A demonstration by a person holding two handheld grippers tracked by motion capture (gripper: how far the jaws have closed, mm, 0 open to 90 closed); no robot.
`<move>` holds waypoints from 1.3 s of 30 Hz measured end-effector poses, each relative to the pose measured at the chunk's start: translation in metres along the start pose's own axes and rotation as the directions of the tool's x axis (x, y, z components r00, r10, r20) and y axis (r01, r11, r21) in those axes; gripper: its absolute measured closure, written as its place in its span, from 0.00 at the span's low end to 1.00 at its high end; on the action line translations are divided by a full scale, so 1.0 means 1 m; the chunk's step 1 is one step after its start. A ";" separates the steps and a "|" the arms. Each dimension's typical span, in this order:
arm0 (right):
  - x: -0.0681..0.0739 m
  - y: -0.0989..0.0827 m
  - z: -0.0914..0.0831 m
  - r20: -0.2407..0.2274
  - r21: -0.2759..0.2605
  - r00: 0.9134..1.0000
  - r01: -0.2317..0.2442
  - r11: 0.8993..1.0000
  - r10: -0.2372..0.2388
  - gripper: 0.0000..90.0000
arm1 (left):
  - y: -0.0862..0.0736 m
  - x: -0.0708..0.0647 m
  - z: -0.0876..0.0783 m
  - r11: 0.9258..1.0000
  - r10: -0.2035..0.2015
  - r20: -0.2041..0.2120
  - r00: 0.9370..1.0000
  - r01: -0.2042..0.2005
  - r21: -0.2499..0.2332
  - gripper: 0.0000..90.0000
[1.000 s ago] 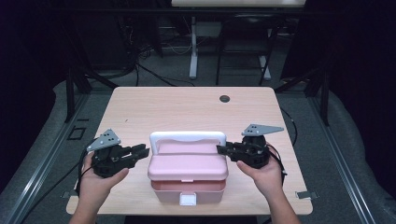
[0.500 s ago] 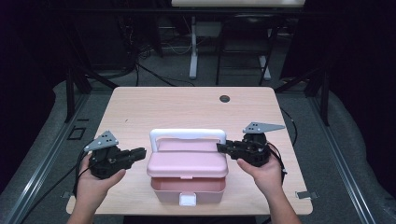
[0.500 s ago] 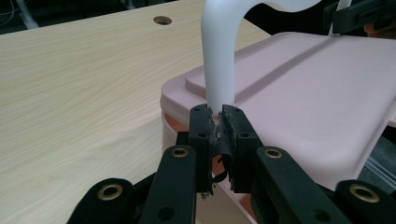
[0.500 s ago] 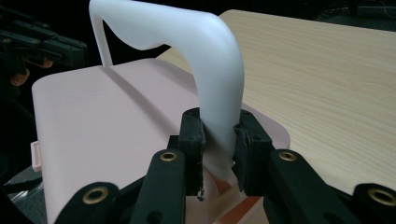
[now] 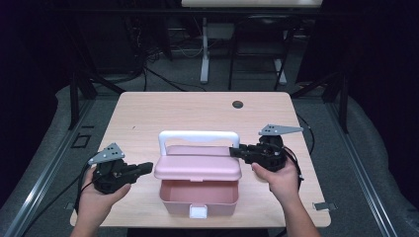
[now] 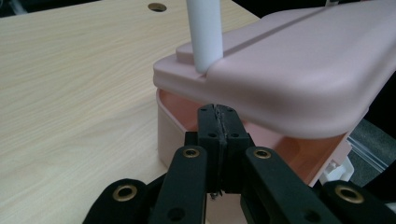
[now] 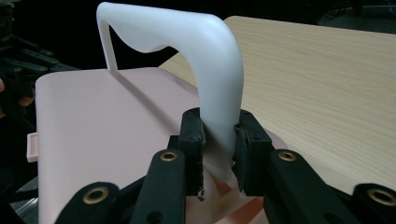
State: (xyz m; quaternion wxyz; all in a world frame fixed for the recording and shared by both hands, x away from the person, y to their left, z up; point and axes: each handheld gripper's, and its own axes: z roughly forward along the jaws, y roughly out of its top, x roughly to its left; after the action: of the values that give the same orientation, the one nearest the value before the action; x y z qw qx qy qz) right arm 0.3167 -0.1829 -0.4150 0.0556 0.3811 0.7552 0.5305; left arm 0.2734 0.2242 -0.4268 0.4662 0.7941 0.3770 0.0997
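Observation:
A pink box point(image 5: 197, 200) sits on the table near its front edge, and its lid point(image 5: 197, 167) is raised clear of it, so the inside shows. My right gripper point(image 5: 236, 151) is shut on the right leg of the lid's white handle point(image 5: 197, 134); its pads clamp the handle point(image 7: 219, 93) just above the lid point(image 7: 102, 140). My left gripper point(image 5: 146, 168) is at the box's left end. Its jaws have just been closing and now meet with nothing between them point(image 6: 219, 112), just below the lid's edge point(image 6: 303, 70) and in front of the box wall point(image 6: 170, 130).
A white latch point(image 5: 199, 212) sits on the box's front wall. A small dark hole point(image 5: 237, 104) marks the tabletop point(image 5: 148, 113) at the far right. Dark floor, cables and table legs lie beyond the far edge.
The lid has come up off the box, so the interior now shows. The left gripper's jaws have closed together beside the box. Both hands stayed roughly in place.

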 end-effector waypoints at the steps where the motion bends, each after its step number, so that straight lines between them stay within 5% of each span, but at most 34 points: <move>1: 0.000 0.000 0.000 -0.002 -0.001 1.000 -0.002 1.000 0.002 0.83 | -0.001 0.000 0.001 1.000 0.003 0.005 1.000 -0.003 0.007 1.00; 10: -0.003 0.003 0.002 -0.010 -0.003 1.000 -0.005 1.000 0.005 0.83 | -0.004 -0.010 0.010 0.999 0.018 0.030 0.999 -0.020 0.049 1.00; 39: -0.004 0.000 0.004 -0.004 -0.008 1.000 -0.010 1.000 0.010 0.82 | -0.001 -0.028 0.025 0.996 0.046 0.090 0.995 -0.052 0.068 1.00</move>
State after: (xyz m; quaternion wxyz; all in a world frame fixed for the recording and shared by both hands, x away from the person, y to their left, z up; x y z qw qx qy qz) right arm 0.3211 -0.1822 -0.4181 0.0530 0.3834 0.7511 0.5348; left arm 0.2659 0.1887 -0.4355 0.4516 0.8227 0.3396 0.0623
